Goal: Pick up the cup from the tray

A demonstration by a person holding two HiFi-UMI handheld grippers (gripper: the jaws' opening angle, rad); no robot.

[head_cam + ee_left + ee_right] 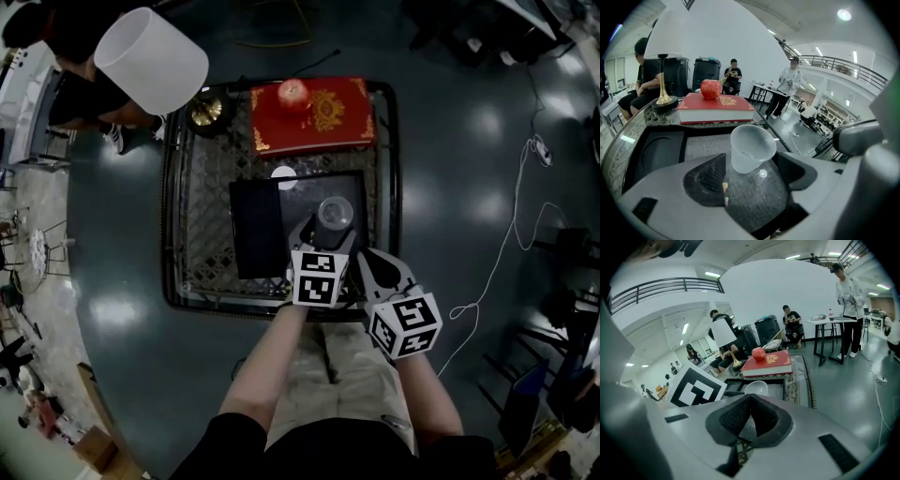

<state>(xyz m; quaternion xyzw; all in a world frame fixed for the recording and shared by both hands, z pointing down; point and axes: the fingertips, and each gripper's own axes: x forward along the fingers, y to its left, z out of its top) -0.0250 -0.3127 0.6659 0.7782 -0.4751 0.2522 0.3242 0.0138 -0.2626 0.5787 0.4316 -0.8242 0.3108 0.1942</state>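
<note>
Left gripper [753,172]: jaws wide apart, clear cup [752,147] upright between the tips, pads not pressing on it. Right gripper [750,403]: jaws closed together, nothing held. Cup stands on the black tray [656,143], near a red book [715,108] bearing an apple [711,88]

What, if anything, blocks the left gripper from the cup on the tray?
Probably nothing, so yes: the left gripper has its jaws apart, the cup sits on the tray between them, and nothing else is in that gap.
</note>
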